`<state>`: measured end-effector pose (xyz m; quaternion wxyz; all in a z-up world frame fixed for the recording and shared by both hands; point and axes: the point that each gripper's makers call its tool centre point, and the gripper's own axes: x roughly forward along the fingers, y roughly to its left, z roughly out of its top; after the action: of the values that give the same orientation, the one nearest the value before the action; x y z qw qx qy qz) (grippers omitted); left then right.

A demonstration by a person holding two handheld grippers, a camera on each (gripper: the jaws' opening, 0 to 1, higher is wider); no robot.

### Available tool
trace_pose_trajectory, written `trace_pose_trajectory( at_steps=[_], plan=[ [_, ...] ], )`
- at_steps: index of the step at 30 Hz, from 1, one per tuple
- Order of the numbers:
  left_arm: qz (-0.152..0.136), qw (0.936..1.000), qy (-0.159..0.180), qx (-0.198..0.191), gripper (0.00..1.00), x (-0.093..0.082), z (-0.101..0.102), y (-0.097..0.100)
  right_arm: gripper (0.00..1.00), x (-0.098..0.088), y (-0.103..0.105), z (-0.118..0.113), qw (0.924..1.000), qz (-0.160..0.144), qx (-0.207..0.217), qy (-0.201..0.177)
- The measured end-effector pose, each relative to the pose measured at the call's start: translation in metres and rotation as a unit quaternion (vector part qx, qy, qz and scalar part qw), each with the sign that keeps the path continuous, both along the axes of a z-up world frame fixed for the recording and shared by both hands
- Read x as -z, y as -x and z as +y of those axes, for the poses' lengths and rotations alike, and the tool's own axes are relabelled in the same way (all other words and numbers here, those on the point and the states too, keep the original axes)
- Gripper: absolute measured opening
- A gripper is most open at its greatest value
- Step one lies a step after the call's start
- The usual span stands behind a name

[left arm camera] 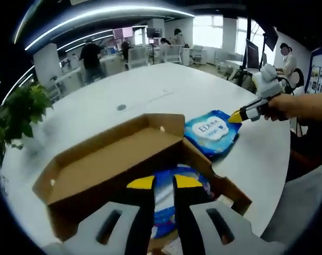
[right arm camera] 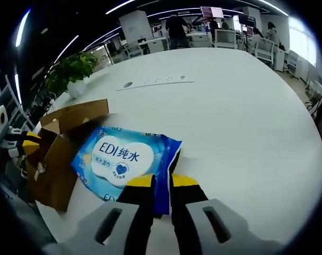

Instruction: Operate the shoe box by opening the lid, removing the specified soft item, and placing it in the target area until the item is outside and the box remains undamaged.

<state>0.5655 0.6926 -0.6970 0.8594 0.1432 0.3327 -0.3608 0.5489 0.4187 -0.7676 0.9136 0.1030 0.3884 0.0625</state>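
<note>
Right claw (right arm camera: pixel 162 181) pinching wipes pack (right arm camera: pixel 123 162) edge, box (left arm camera: pixel 123 159) interior half hidden

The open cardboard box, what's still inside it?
Inside the cardboard box, another blue wet-wipe pack lies behind the left gripper; the jaws cover its label. The removed pack rests outside on the table.
</note>
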Motion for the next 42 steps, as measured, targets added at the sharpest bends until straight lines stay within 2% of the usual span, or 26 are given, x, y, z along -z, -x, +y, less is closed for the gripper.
trace_pose_trajectory(
  at_steps=[9,17,29,42],
  plan=[
    [0.002,1.0000,-0.006,-0.002,0.12,0.001,0.018,0.002,0.13,-0.011,0.010,-0.002,0.9999,-0.006,-0.003,0.008],
    [0.007,0.9999,-0.011,-0.005,0.12,0.003,0.034,0.005,0.16,-0.034,0.021,0.009,0.9993,-0.018,-0.026,0.018],
    [0.025,0.9993,-0.016,-0.023,0.13,0.018,0.052,0.007,0.19,-0.068,0.033,0.046,0.9958,-0.039,-0.077,0.030],
    [0.059,0.9973,-0.003,-0.044,0.16,0.036,0.048,-0.003,0.23,-0.092,0.034,0.096,0.9895,-0.059,-0.130,0.028]
  ],
)
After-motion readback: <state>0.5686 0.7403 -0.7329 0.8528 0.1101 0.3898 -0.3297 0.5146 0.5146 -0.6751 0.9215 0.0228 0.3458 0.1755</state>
